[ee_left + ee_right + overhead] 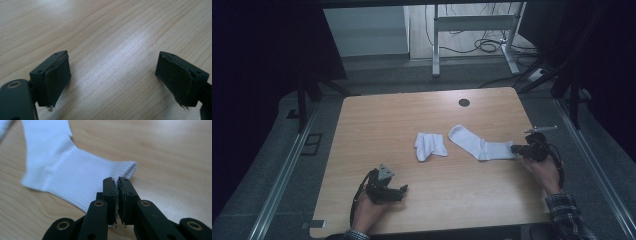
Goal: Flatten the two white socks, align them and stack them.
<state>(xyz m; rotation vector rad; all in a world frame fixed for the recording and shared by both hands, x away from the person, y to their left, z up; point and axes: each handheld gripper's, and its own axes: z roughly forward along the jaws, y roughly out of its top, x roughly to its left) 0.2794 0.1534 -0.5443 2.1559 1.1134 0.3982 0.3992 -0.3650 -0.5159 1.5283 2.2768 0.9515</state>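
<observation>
Nearest the person's edge of the table, the left gripper rests in the left hand on bare wood. Its jaws stand wide apart with nothing between them; the left gripper view confirms an empty gap over the wood grain.

Farther along, at the right edge, the right gripper is held in the right hand and points at the cuff end of the long sock. In the right gripper view the jaws are pressed together, and the pads appear to pinch the ribbed cuff edge of the long sock; how much fabric sits between them cannot be told. The sock lies flat and stretched out, toe end toward the table centre.

Just beside that toe end, near the centre, lies the folded sock, bunched into a short shape and apart from both grippers.

Progress, as judged: one sock looks already handled, and the second has only been seized at the cuff. Folding or pairing it remains, likely with help from the idle left gripper.

Beyond the socks, a dark round hole marks the far edge.
</observation>
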